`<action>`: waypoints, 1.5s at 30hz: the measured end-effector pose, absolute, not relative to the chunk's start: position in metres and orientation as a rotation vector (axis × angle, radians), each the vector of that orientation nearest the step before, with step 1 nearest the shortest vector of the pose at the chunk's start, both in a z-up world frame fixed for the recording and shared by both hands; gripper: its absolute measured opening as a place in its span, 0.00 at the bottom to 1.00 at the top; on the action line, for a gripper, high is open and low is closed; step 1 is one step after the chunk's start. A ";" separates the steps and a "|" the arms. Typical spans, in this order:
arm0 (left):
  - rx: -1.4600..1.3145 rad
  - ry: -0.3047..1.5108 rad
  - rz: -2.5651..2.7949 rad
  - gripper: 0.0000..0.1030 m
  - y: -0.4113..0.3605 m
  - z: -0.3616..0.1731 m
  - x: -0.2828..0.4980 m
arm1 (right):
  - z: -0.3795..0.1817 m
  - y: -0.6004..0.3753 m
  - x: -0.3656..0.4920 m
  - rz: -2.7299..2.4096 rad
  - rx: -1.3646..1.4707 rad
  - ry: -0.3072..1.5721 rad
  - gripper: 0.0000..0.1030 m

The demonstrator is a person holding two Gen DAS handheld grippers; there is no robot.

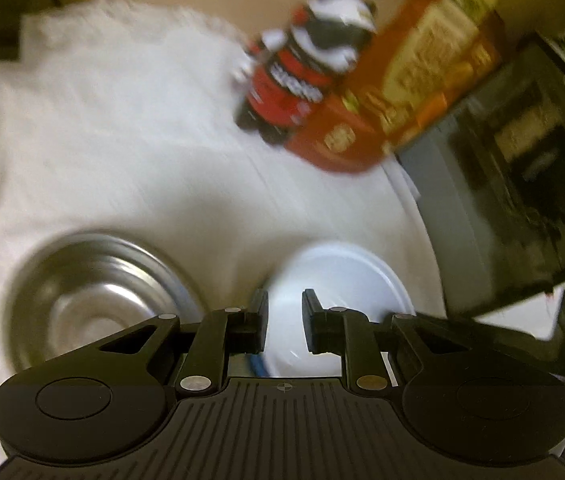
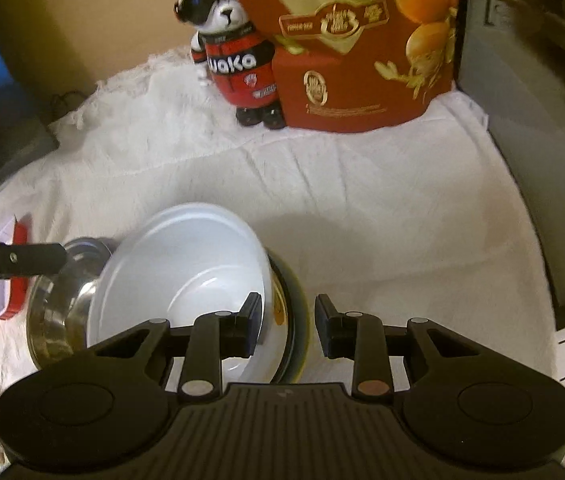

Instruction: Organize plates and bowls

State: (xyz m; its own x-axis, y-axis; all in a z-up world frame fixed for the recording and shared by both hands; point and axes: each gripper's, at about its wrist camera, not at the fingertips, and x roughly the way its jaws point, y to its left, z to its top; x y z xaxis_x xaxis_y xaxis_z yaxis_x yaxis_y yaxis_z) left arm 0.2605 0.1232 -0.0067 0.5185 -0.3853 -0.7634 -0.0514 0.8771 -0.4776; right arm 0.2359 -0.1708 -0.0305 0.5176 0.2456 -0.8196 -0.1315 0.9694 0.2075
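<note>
A white bowl [image 2: 186, 272] sits tilted on a stack of plates [image 2: 296, 320] on the white cloth. A steel bowl [image 2: 62, 300] lies just left of it. My right gripper [image 2: 288, 320] is open, its left finger inside the white bowl and its right finger outside the rim. In the blurred left wrist view, the steel bowl [image 1: 86, 296] is at lower left and the white bowl [image 1: 342, 292] lies ahead of my left gripper [image 1: 284, 320], which is open and empty above it. The left gripper's fingers [image 2: 22, 260] also show above the steel bowl.
A toy bear [image 2: 234, 52] and a red egg box [image 2: 362, 40] stand at the back. A dark appliance [image 2: 542, 120] fills the right side. A red-lidded container [image 2: 10, 280] lies at the left. A white cloth [image 2: 362, 200] covers the table.
</note>
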 end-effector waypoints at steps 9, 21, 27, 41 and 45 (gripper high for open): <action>-0.387 0.947 0.014 0.21 0.215 -0.008 0.227 | 0.010 -0.142 0.193 0.366 0.223 0.896 0.30; -0.352 1.050 0.058 0.21 0.259 -0.059 0.214 | -0.047 -0.027 0.167 0.351 0.203 1.056 0.33; -0.289 1.065 0.044 0.29 0.255 -0.074 0.223 | -0.069 -0.011 0.166 0.260 0.283 1.092 0.39; -0.371 1.181 -0.080 0.31 0.256 -0.111 0.246 | -0.123 0.006 0.188 0.174 0.463 1.167 0.50; -0.390 1.201 -0.084 0.30 0.259 -0.112 0.250 | -0.128 0.020 0.191 0.191 0.436 1.177 0.53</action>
